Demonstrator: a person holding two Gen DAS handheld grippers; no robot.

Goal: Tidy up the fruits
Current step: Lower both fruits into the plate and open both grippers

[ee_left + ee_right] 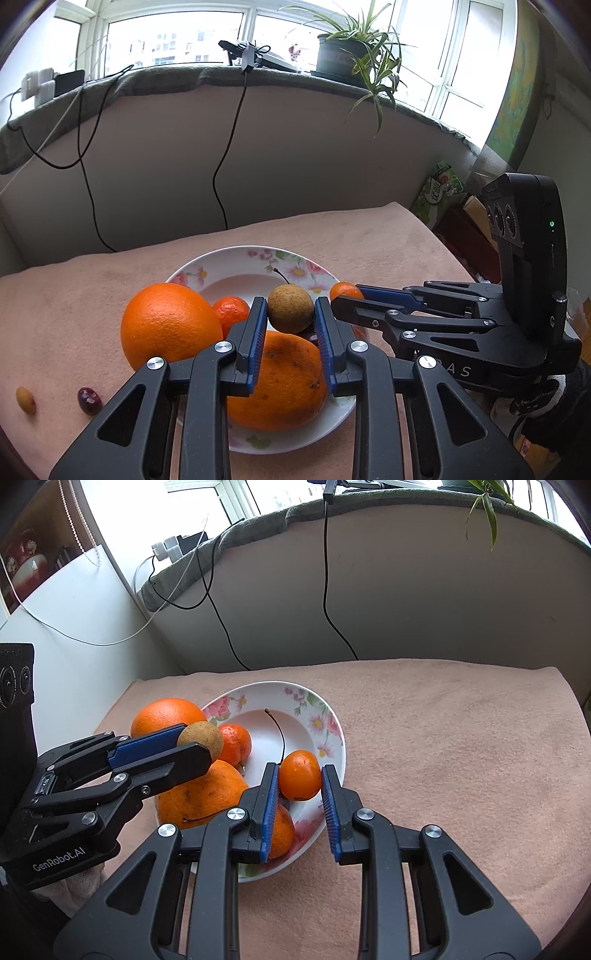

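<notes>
A white floral plate (236, 258) (332, 723) sits on the pink cloth and holds a large orange (284, 384) (201, 794) and a mandarin (232, 310) (234, 743). Another big orange (168, 325) (166, 712) lies by the plate's left rim. My left gripper (290, 309) (201, 744) is shut on a small brown longan (290, 308) (201, 738) above the plate. My right gripper (299, 781) (351, 295) is shut on a small orange kumquat (300, 780) (345, 291) above the plate's right side. A cherry is partly hidden under the fruit; its thin stem (277, 734) arches above it.
A dark red cherry (88, 400) and a small yellow-brown fruit (26, 400) lie on the cloth at left. Black cables (221, 184) hang down the wall behind. A potted plant (351, 55) stands on the window sill. Boxes and a bag (439, 192) sit past the right edge.
</notes>
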